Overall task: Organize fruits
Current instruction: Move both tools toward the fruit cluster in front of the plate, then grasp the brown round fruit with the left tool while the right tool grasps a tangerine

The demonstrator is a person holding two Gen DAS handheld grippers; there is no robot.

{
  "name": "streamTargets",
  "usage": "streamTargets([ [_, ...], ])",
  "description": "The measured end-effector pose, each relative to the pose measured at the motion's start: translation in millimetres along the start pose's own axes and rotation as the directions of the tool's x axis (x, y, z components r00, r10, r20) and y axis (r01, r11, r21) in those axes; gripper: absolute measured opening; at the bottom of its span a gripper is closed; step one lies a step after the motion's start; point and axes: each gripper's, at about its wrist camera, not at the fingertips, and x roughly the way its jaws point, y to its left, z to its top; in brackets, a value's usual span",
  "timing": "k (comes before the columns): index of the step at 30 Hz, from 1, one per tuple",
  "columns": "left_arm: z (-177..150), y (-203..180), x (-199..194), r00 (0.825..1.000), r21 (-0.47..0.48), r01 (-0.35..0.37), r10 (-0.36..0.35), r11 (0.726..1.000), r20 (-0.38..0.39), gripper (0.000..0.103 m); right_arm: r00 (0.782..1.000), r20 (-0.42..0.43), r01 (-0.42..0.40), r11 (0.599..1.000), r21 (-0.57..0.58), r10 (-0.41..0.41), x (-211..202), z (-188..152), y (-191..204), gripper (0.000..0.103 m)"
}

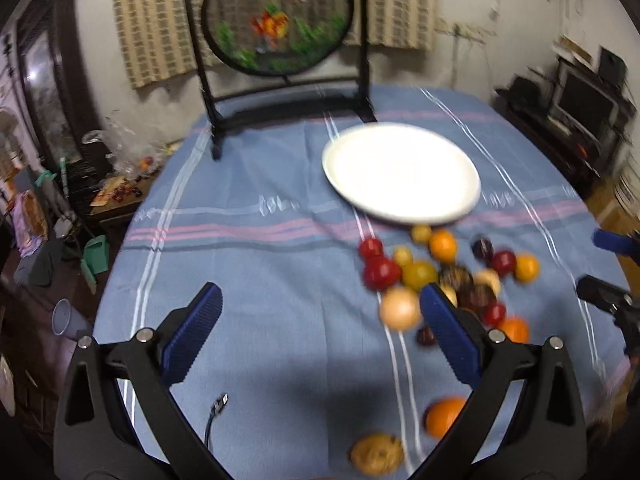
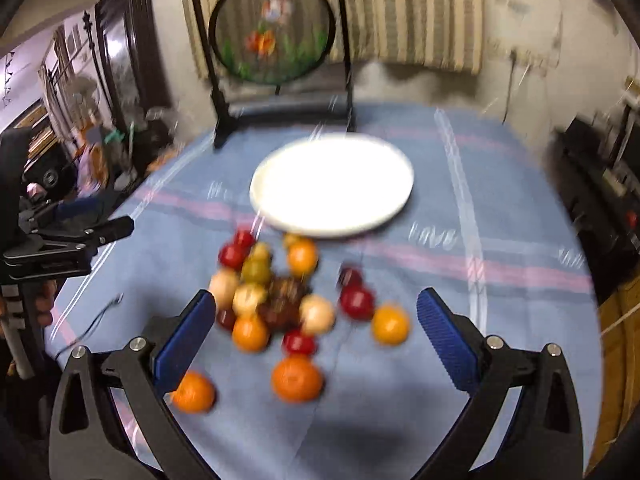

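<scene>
Fruits (image 2: 276, 304) lie in a loose heap on the blue striped cloth of the tabletop (image 1: 248, 264), just in front of a white plate (image 1: 401, 173) that carries nothing. The heap mixes red, orange, yellow, pale and dark brown pieces, blurred in both views, so single kinds are hard to name. A few sit apart on the near side: one large orange (image 2: 297, 378), another orange (image 2: 193, 392) beside the right tool's left finger, and in the left wrist view a brownish speckled fruit (image 1: 377, 454) next to an orange one (image 1: 444, 416). The left tool (image 1: 320, 322) hangs over bare cloth left of the heap, its blue-padded fingers spread wide with nothing between them; its right finger overlaps the heap's edge. The right tool (image 2: 316, 328) hangs above the heap, equally wide apart and gripping nothing. Behind the plate stands a round embroidered screen (image 1: 278, 16) in a black frame. A thin cable (image 1: 214, 416) lies on the cloth near the left tool.
</scene>
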Motion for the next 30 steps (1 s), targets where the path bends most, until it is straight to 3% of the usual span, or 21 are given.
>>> streamTargets([
  [2,-17,1,-3,1.000,0.027,0.018,-0.018,0.999,-0.018,0.101,0.999,-0.051,-0.016,1.000,0.009,0.017,6,-11,-2,0.102],
  [6,-58,-6,-8,0.993,0.114,0.089,-0.080,0.990,-0.083,0.101,0.983,-0.165,-0.086,0.995,-0.049,0.077,22,-30,8,0.080],
  [11,-94,-27,-2,0.980,0.203,0.146,-0.114,0.968,-0.161,0.101,0.939,-0.292,-0.235,0.960,-0.151,0.184,40,-49,50,0.077],
  [18,-112,-47,18,0.966,0.203,0.190,-0.145,0.961,-0.216,0.099,0.931,-0.318,-0.242,0.956,-0.166,0.180,43,-50,57,0.076],
  [20,-117,-51,28,0.960,0.215,0.196,-0.142,0.957,-0.241,0.091,0.931,-0.320,-0.235,0.959,-0.159,0.175,43,-49,54,0.076],
  [21,-119,-51,33,0.955,0.212,0.205,-0.147,0.956,-0.259,0.081,0.932,-0.319,-0.232,0.959,-0.161,0.172,44,-49,55,0.076],
  [23,-123,-48,46,0.936,0.186,0.220,-0.154,0.958,-0.317,0.047,0.929,-0.327,-0.236,0.958,-0.161,0.174,45,-51,56,0.076],
  [26,-121,-39,50,0.924,0.124,0.247,-0.195,0.961,-0.329,0.045,0.920,-0.348,-0.253,0.952,-0.171,0.182,56,-56,64,0.076],
  [30,-111,-24,42,0.934,0.081,0.237,-0.204,0.968,-0.292,0.045,0.909,-0.363,-0.293,0.935,-0.201,0.207,64,-57,80,0.076],
])
